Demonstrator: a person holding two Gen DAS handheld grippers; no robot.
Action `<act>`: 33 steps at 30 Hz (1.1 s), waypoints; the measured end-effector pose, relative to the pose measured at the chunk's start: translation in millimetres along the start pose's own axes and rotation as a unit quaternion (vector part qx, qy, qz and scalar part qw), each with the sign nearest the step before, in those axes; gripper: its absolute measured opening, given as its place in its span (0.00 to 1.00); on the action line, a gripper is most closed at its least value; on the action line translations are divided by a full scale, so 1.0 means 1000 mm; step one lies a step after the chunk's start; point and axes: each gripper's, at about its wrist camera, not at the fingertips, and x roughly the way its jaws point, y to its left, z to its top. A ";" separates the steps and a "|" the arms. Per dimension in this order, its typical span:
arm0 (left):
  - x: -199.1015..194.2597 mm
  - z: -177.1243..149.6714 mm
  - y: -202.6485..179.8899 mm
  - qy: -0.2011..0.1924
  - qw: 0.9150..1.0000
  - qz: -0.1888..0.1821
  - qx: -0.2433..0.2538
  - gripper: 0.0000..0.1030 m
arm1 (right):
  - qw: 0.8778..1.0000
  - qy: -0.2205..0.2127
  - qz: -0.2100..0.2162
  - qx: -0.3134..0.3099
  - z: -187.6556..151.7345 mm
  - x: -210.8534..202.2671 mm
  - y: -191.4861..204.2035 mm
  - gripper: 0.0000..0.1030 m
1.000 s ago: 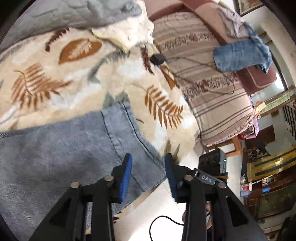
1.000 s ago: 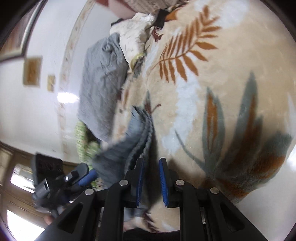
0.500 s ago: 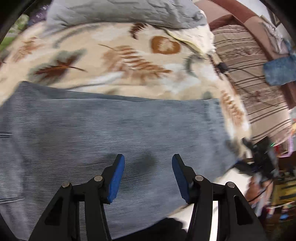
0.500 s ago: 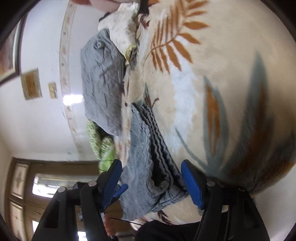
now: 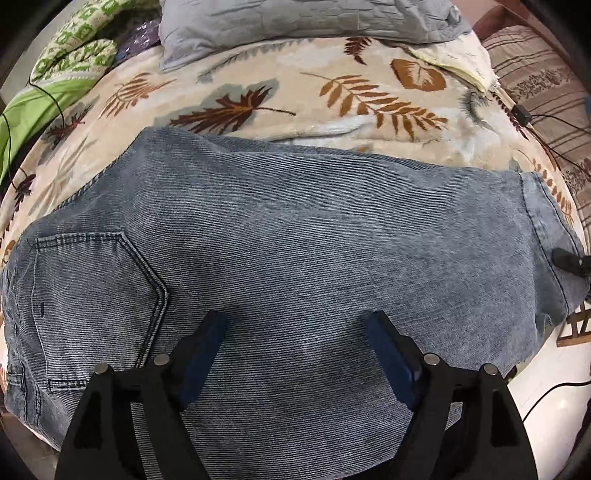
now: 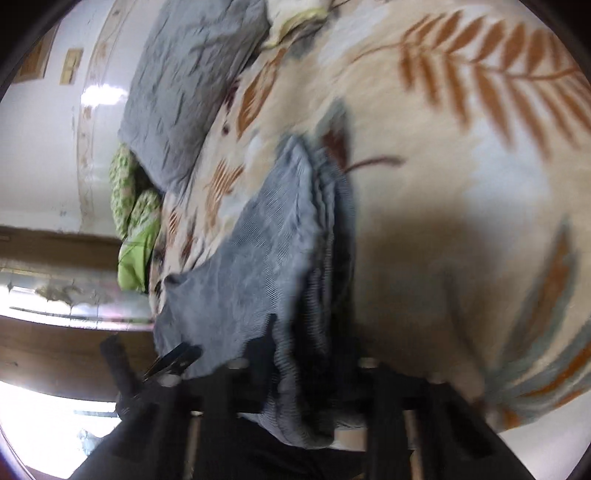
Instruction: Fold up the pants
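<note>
Blue-grey denim pants (image 5: 295, 240) lie folded leg on leg across a leaf-patterned blanket (image 5: 332, 96), back pocket at the left, hems at the right. My left gripper (image 5: 295, 343) is open and hovers just above the middle of the pants near their front edge. In the blurred right wrist view the hem end of the pants (image 6: 280, 236) shows as stacked layers. My right gripper (image 6: 310, 343) is open, and the hem edge lies between its fingers.
A grey pillow (image 5: 303, 22) and a green patterned cloth (image 5: 70, 55) lie at the head of the bed. A striped sheet (image 5: 543, 88) with a black cable is at the right. The bed edge and white floor (image 5: 554, 373) are at the lower right.
My left gripper let go of the pant hem, opened wide and swung left over the middle of the pants. My right gripper opened and moved onto the hem end.
</note>
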 end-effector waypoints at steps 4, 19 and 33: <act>-0.012 -0.003 0.014 0.001 0.999 -0.030 -0.019 0.79 | 0.999 -0.037 -0.020 -0.028 -0.009 -0.011 0.023 0.19; -0.099 -0.029 0.095 -0.081 0.988 -0.067 -0.109 0.79 | 0.983 -0.017 -0.044 -0.177 -0.045 0.017 0.197 0.19; -0.106 -0.057 0.141 -0.091 0.981 -0.052 -0.161 0.79 | 0.985 0.120 0.054 -0.110 -0.086 0.149 0.210 0.34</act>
